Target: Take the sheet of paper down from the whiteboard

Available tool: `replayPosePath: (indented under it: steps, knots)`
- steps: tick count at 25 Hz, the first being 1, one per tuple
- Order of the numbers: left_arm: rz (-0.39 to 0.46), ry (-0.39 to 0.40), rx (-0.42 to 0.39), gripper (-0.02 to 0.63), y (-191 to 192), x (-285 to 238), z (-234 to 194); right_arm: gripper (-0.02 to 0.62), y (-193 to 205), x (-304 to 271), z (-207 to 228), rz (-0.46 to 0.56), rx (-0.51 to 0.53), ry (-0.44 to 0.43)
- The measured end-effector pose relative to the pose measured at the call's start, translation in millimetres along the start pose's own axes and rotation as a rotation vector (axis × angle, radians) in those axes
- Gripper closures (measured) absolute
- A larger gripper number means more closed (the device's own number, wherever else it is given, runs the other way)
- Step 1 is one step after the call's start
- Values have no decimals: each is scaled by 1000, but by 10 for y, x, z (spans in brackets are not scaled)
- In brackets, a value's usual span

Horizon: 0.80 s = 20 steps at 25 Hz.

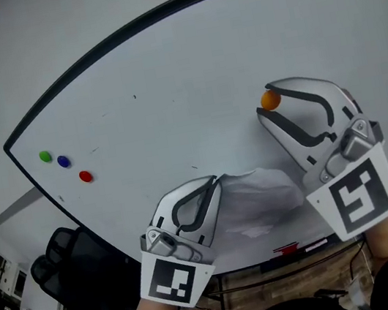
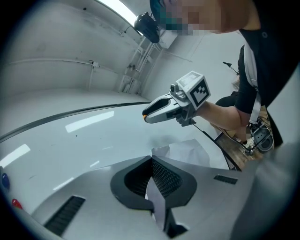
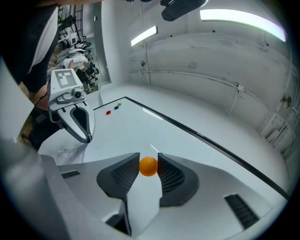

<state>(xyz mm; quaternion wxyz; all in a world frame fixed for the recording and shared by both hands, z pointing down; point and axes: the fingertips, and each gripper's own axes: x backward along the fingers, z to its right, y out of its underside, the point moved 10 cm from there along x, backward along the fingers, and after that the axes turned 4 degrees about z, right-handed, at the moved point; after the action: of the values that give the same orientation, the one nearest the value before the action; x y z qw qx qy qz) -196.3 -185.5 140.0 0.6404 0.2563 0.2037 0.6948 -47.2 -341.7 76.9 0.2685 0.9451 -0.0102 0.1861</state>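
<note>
A crumpled white sheet of paper [image 1: 261, 198] lies against the whiteboard [image 1: 170, 103] low down, near its bottom edge. My left gripper [image 1: 217, 179] is shut on the sheet's left edge, and in the left gripper view the paper [image 2: 183, 151] runs in between the closed jaws [image 2: 151, 159]. My right gripper [image 1: 268, 102] is up and to the right of the sheet, shut on a small orange round magnet [image 1: 270, 100]. The right gripper view shows that magnet [image 3: 148, 166] pinched between the pads, just off the board. The left gripper [image 3: 86, 138] and the paper [image 3: 65, 152] show at that view's left.
Green [image 1: 45, 157], blue [image 1: 63, 161] and red [image 1: 85, 176] magnets sit on the board's left part. The board has a black frame [image 1: 88, 61]. A red item [image 1: 289, 249] lies on the ledge under the board. A black office chair [image 1: 64, 262] stands at lower left.
</note>
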Motion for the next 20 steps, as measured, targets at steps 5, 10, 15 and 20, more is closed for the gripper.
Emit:
replayPosePath:
  steps: [5,10,15,20]
  knots:
    - [7,12,67,595,58,87,207,468,57,-38,-16,3,-19,-7]
    - [16,21,145,595,186,145,338,468,205,-142,-39,-18,-47,-22]
    - [27,25,219,595,380,155,424,468,337,-255,-67,-47,-43,-34]
    - [33,20,307,595,576,143,478,468,362,-290,-116,-75,6,-14]
